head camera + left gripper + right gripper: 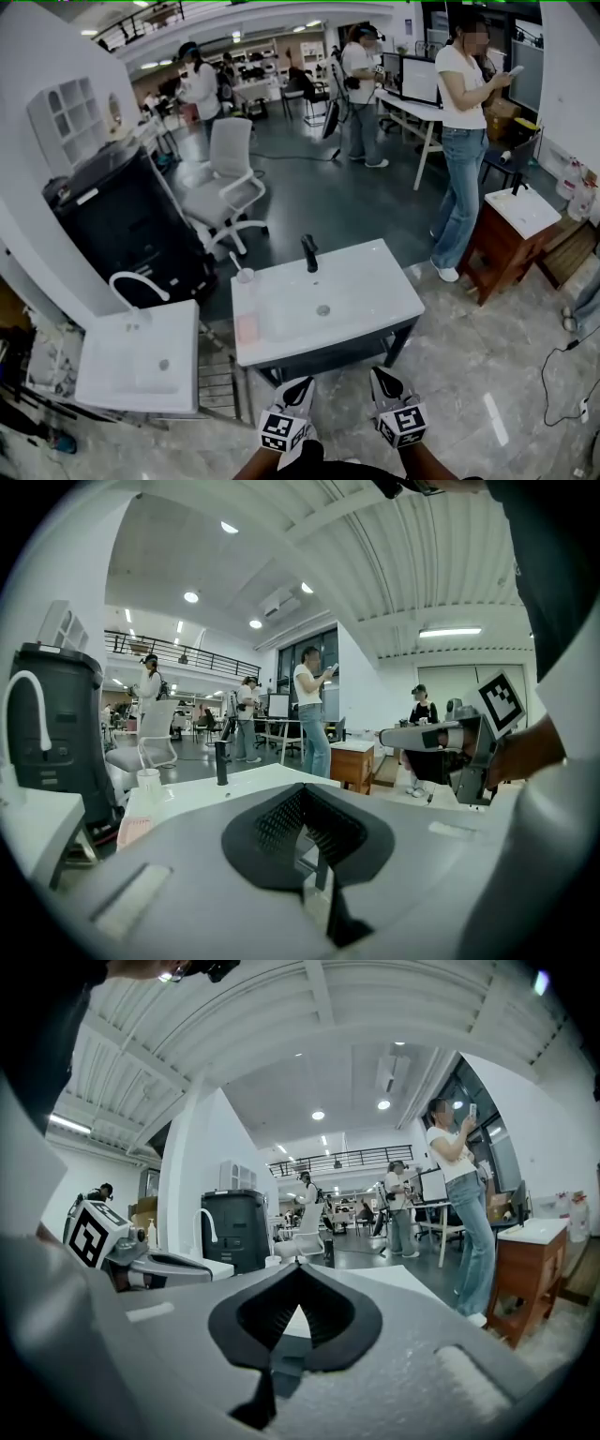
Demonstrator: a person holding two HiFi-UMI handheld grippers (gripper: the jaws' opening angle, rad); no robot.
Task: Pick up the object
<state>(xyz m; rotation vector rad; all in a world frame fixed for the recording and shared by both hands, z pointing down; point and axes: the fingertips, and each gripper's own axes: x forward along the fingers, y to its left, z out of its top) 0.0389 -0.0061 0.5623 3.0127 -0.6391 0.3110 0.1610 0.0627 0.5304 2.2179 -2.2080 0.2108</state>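
Low in the head view, both grippers are held close to the body, side by side, just short of the near edge of the sink [380,281]. The left gripper [302,384] is seen with its jaws together. In the left gripper view, the left gripper [302,789] is shown with its black pads met at the tip; only a hollow is left behind them and nothing is clamped. The same is seen of the right gripper [380,377]. In the right gripper view, the right gripper [298,1267] is closed tip to tip, with no thing between the jaws. Each gripper is also caught at the edge of the other's view.

Which object is meant by the task cannot be told. Two loose things are found on the sink's left edge, well apart from both grippers. A cup [245,276] is stood upright at the far left corner, with a thin stick leaning out of it. A pink pad [247,328] is laid flat nearer the front. Both are seen again in the left gripper view, the cup [148,780] behind the pink pad [134,829].

A black tap [309,253] is mounted at the middle of the sink's back edge, and a drain [323,309] is set in the bowl. A second sink [112,384] is placed to the left, beside a black cabinet [122,225]. A person [459,141] is stood to the right, near a wooden stand [506,248].
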